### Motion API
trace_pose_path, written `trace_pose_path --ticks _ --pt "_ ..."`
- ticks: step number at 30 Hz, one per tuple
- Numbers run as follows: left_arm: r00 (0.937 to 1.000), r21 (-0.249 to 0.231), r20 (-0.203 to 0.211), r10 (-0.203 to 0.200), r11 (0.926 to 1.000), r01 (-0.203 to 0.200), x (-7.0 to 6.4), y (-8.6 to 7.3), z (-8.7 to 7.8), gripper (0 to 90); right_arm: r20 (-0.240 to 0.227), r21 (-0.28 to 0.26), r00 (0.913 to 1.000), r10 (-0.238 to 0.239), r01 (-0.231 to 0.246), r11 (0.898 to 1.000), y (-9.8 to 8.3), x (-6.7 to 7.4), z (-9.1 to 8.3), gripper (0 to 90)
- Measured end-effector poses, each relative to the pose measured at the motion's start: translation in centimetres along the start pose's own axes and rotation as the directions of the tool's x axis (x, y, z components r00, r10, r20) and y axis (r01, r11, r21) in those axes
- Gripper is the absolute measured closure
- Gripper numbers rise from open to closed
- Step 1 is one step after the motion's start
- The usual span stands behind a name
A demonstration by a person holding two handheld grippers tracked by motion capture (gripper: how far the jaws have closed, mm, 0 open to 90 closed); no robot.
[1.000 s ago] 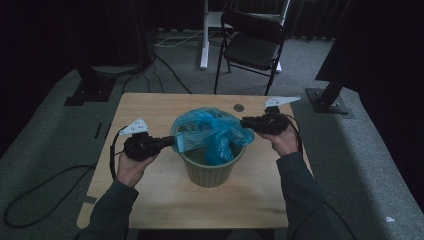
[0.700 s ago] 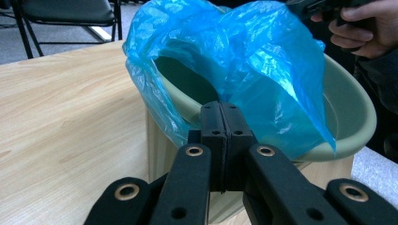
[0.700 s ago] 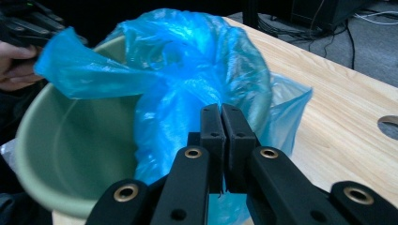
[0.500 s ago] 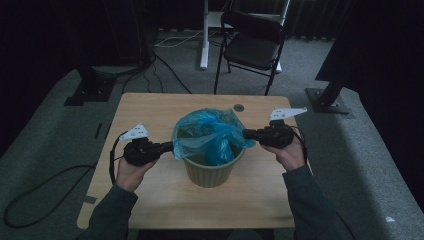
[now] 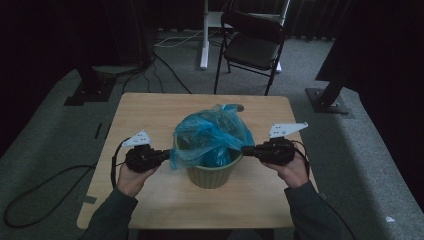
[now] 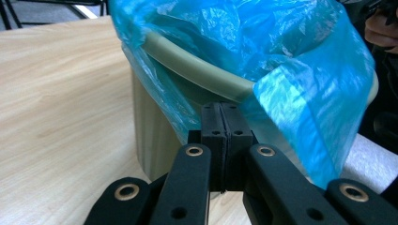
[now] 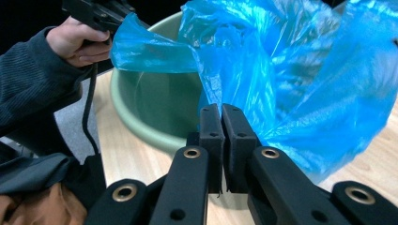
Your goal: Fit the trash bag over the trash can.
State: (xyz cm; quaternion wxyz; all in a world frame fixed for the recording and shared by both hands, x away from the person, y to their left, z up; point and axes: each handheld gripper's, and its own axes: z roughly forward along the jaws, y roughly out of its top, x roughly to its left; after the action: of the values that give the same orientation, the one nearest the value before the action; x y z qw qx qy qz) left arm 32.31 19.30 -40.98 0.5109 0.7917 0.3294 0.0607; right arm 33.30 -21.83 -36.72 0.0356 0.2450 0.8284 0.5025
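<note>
The blue plastic bag point(image 5: 212, 135) sits in and over the green bin point(image 5: 212, 175), which stands upright near the middle of the worktop point(image 5: 150, 110). The film is thin, soft and light; it creases, carries no shape of its own, and is likely to slip between smooth pads and to tear if pulled sharply against the bin's rim point(image 6: 202, 70). The correct place to take hold is the free edge of the bag's mouth, at two opposite points, so that the film can be spread evenly. The left gripper point(image 5: 165, 156) has its fingers point(image 6: 213, 126) closed together on the bag's edge at the left side of the bin, just outside the rim. The right gripper point(image 5: 246, 150) is at the opposite side; its fingers point(image 7: 234, 131) stand pressed together, and the right gripper view suggests a fold of film is caught between them, though the exact contact is hard to confirm. The bag's mouth faces upward, with loose film bunched above the bin and leaning towards the far side. Its long axis at this moment runs level across the worktop, from one gripper to the other. The bin's own axis is vertical, opening upward. The bin itself is stiff and light, so an uneven pull may shift or tip it.
</note>
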Motion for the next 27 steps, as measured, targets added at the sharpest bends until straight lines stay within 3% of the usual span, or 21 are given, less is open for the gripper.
trace_pose_path --ticks 11,20,27 --pt "0.9997 0.044 0.023 0.010 0.9990 -0.011 -0.5 -0.5 1.2 89.2 -0.028 0.019 0.9994 0.022 -0.022 1.000 -2.0 0.1 -0.4 89.4" --pt "0.9998 0.059 0.021 0.002 0.9982 -0.004 -0.5 -0.9 1.8 89.3 -0.046 0.024 0.9983 0.036 -0.034 0.999 -2.6 -0.2 -0.4 90.0" --pt "0.9997 0.075 0.024 0.000 0.9971 -0.002 -0.5 -1.2 2.2 89.3 -0.062 0.069 0.9973 0.040 -0.035 0.997 -3.3 -0.4 0.2 89.9"
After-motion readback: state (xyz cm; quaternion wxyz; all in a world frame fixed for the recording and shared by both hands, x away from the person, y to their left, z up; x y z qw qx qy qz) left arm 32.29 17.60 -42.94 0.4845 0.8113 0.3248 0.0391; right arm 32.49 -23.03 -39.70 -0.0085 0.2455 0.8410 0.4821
